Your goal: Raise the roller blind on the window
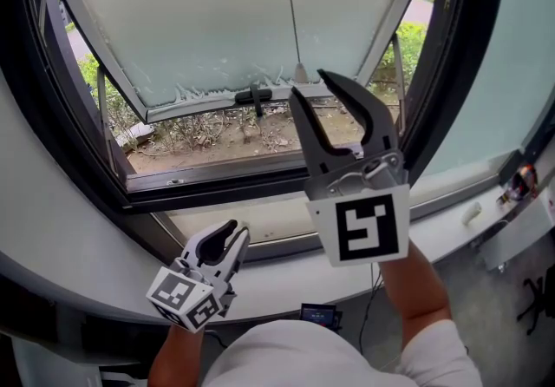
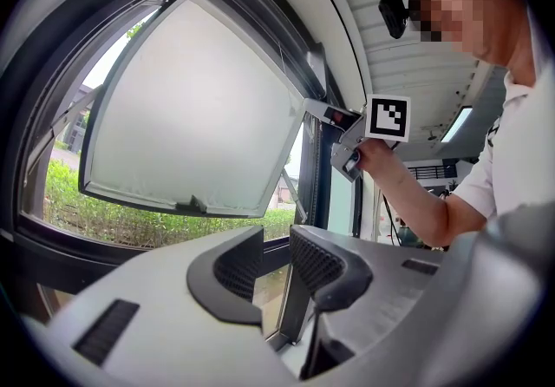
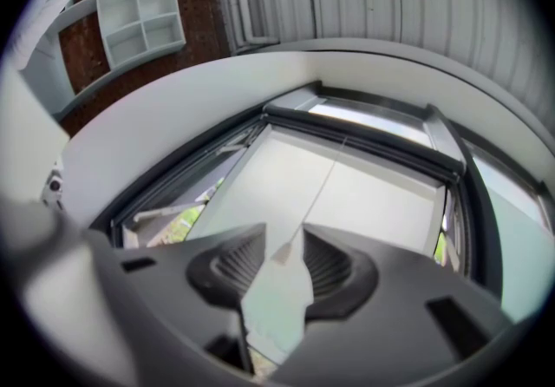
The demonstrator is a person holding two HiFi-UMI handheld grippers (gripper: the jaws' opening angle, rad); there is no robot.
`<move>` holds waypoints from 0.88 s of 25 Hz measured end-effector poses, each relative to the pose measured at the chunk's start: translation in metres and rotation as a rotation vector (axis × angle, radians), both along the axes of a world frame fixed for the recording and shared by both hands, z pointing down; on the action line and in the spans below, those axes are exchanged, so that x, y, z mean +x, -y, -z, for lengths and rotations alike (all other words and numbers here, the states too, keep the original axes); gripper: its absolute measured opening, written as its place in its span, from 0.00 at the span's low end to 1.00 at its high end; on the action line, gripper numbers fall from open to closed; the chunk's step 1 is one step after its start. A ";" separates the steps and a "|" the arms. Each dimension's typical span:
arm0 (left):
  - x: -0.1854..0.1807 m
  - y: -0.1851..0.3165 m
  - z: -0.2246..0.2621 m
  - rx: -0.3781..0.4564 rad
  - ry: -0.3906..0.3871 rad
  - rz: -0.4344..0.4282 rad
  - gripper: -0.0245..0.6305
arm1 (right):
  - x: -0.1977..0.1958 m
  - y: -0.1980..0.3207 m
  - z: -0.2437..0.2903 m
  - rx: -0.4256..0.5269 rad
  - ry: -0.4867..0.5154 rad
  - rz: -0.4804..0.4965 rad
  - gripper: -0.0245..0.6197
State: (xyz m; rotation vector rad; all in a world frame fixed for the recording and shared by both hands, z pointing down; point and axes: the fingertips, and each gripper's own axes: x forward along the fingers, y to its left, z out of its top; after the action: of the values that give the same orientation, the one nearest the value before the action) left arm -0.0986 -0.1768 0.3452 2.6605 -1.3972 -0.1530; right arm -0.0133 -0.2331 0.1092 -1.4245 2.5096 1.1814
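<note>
While the right gripper point(image 1: 309, 84) is pointing up at the window point(image 1: 208, 21), its jaws are standing apart. The blind's cord point(image 1: 290, 3) is hanging down in front of it, with its pull point(image 1: 300, 74) dangling between the pads, unclamped. The left gripper point(image 1: 236, 234) is hovering lower, to its left, with its jaws apart around nothing.

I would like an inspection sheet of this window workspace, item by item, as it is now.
Surface: white curved sill.
Job's things: pull cord hangs before the open frosted sash; no blind fabric seen.
Clutter: small white piece on the sill, far right.
Grippers: right gripper open, the cord's end piece between its jaws, not pressed; left gripper open, empty.
Cables: black cable below the sill.
Surroundings: shrubs outside.
</note>
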 end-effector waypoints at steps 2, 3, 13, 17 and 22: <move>-0.001 0.001 -0.001 -0.003 -0.001 0.001 0.20 | 0.001 0.001 -0.001 -0.002 0.002 -0.003 0.23; -0.001 0.001 -0.001 -0.004 -0.002 0.001 0.20 | 0.002 0.001 -0.001 -0.001 0.005 -0.004 0.23; -0.002 0.002 -0.004 -0.010 -0.010 0.005 0.20 | 0.010 0.004 -0.005 -0.016 0.041 -0.004 0.23; -0.001 0.002 -0.004 -0.017 -0.017 0.004 0.20 | 0.017 0.003 -0.006 -0.026 0.077 0.008 0.23; 0.001 -0.002 -0.004 -0.021 -0.039 -0.001 0.20 | 0.023 -0.001 -0.015 -0.047 0.085 0.008 0.23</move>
State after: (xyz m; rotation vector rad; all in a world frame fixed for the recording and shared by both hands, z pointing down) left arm -0.0979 -0.1746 0.3490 2.6270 -1.3780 -0.1885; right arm 0.0102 -0.2326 0.1246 -1.4409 2.4995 1.0441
